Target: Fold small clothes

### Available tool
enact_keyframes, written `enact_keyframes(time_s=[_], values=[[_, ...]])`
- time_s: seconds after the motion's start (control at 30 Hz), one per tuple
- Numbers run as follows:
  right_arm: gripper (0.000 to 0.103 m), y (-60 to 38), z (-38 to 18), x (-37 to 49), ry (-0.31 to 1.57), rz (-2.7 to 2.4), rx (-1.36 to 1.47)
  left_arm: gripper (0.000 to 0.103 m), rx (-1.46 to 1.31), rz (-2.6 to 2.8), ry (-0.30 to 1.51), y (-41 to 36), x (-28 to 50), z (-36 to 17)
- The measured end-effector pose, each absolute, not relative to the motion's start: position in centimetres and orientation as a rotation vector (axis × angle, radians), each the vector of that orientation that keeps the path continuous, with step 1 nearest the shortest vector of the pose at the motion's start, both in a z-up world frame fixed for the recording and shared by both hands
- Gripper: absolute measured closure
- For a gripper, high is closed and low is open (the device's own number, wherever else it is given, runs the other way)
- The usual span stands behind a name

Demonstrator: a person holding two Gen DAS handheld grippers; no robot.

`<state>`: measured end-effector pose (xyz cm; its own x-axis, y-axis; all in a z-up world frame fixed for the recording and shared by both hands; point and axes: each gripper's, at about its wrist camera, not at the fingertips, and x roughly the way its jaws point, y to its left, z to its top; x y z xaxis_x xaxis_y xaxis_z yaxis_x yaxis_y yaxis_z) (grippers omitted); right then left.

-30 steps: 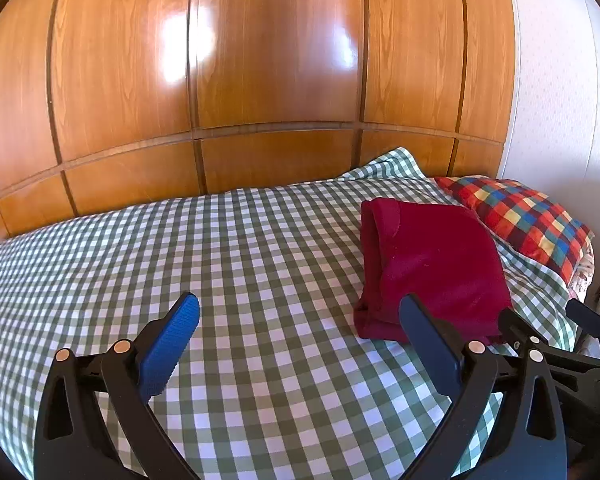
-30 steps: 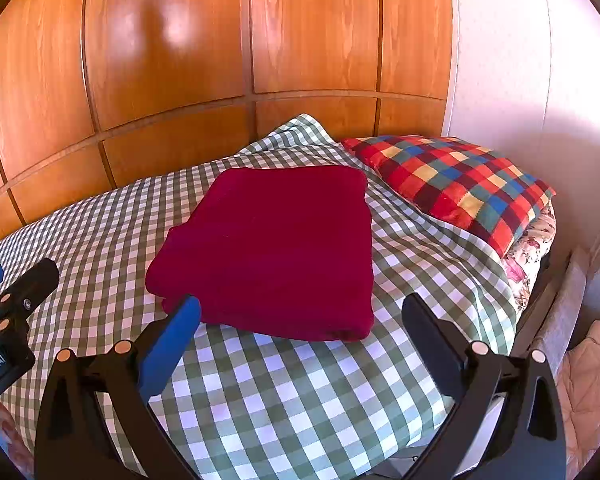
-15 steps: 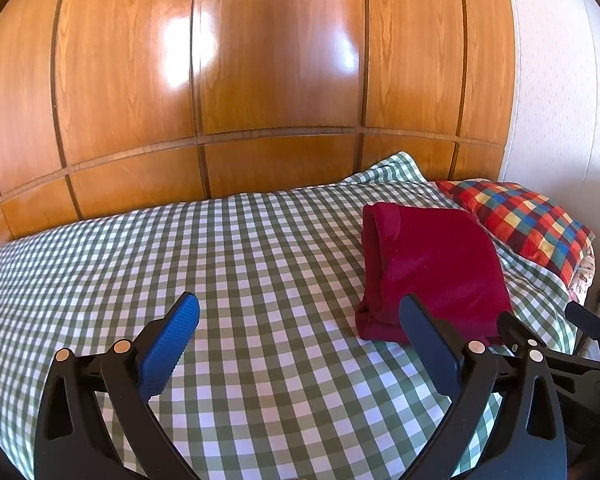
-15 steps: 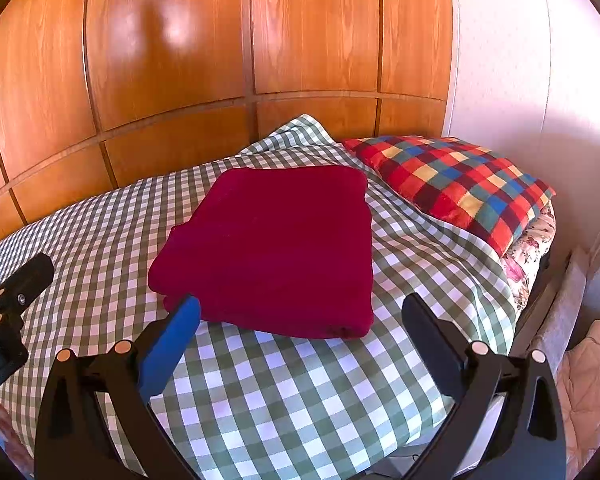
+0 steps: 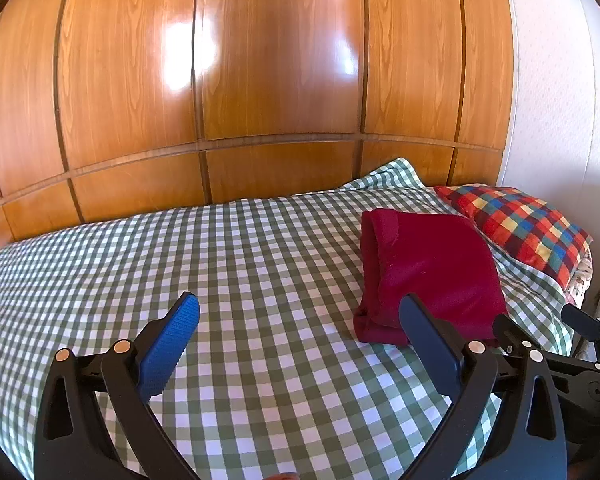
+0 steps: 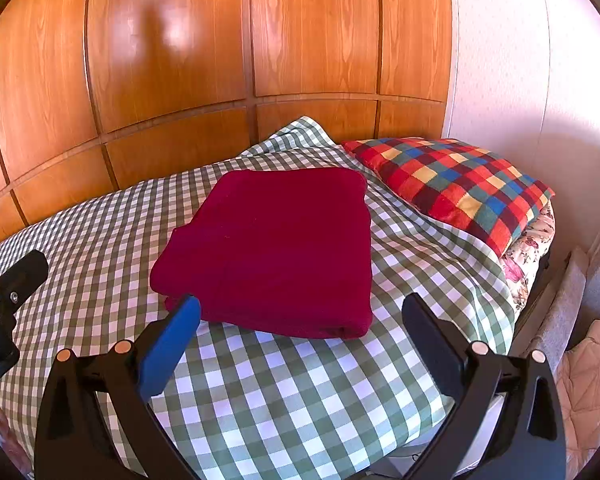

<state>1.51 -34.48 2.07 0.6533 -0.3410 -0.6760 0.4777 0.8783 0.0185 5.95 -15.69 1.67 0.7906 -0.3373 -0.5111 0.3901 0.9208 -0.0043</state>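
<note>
Bedspread (image 6: pixel 300 392) in green check serves as folding surface, bearing the dark red garment (image 6: pixel 276 252) already folded flat beside the plaid pillow (image 6: pixel 452 184), hence left gripper (image 5: pixel 300 320) and right gripper (image 6: pixel 300 316) hover near it, jaws released, holding nothing

A broad stretch of green-and-white checked bedspread (image 5: pixel 228 264) lies bare and open to the left of the folded dark red garment (image 6: pixel 284 248). A multicoloured checked pillow (image 6: pixel 460 184) sits just right of it; glossy wooden wall panels (image 5: pixel 276 80) close off the far side.
</note>
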Motion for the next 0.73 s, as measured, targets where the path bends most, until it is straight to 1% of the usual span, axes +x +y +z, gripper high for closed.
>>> enact_keyframes(time_s=[0.4,0.6,0.73], values=[[0.002,-34.5,1.7,1.6,0.734,-0.471,0.211,0.004,0.126,-0.409,0.501,-16.1,5.6,1.6],[0.002,-35.9,2.2,1.3,0.704,-0.485,0.226,0.004,0.117,-0.400,0.560,-16.1,6.6,0.6],[0.002,-39.5,2.3,1.5,0.702,-0.571,0.271,0.004,0.122,-0.387,0.601,-15.9,7.5,-0.8]])
